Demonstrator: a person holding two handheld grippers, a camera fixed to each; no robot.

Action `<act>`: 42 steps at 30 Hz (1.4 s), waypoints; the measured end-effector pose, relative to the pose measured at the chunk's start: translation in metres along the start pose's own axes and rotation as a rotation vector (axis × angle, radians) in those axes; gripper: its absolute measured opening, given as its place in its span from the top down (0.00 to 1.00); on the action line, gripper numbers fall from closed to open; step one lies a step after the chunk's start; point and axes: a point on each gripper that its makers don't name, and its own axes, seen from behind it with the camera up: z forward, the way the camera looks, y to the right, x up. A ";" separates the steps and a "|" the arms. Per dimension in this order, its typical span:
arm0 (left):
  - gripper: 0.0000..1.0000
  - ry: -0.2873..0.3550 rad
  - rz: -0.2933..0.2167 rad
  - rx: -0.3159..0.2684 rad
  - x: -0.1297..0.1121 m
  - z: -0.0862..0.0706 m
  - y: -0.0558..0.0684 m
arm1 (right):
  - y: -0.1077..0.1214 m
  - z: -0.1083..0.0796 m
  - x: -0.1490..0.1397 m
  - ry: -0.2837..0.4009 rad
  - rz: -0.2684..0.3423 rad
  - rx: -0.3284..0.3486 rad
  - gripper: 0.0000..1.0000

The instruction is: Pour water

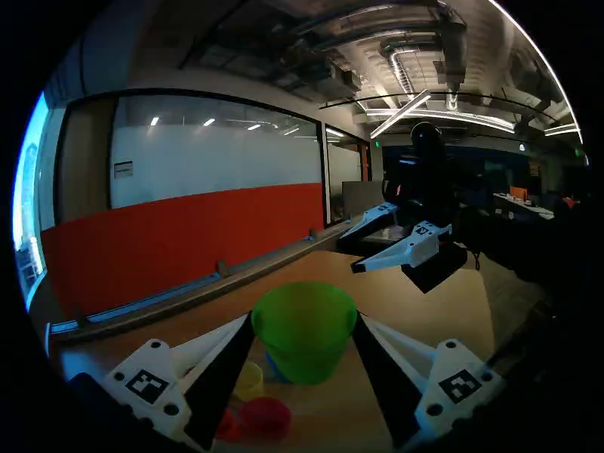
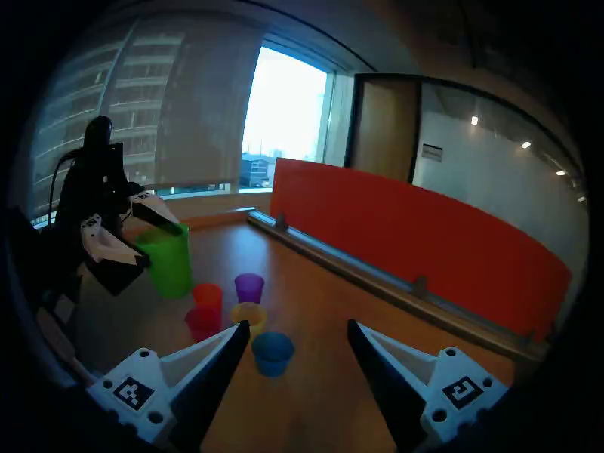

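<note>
Wooden desk with red partition, bright window, glass wall, strip lights under exposed ducts.

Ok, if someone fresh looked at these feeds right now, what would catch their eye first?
First, the big green cup, clamped between the left tongs in the middle of the left gripper view. Next, the cluster of small coloured cups on the wooden table just ahead of the open right tongs. Then the bright red partition running along the table's far edge.
</note>
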 end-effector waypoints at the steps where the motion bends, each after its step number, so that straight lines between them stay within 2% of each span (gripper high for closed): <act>1: 0.11 0.004 0.003 0.002 0.001 -0.001 -0.001 | 0.000 0.002 -0.002 -0.002 0.001 0.001 0.00; 8: 0.11 0.034 0.015 0.003 0.010 -0.005 0.000 | -0.001 0.014 -0.009 -0.010 0.011 0.011 0.00; 18: 0.11 0.063 -0.006 0.021 0.017 -0.006 -0.007 | -0.003 0.027 -0.019 -0.017 0.021 0.029 0.00; 26: 0.11 0.065 -0.012 0.036 0.017 -0.010 -0.011 | -0.006 0.044 -0.031 -0.034 0.028 0.049 0.00; 42: 0.11 0.049 -0.002 0.058 0.009 -0.018 -0.016 | -0.022 0.087 -0.074 -0.099 0.007 0.091 0.00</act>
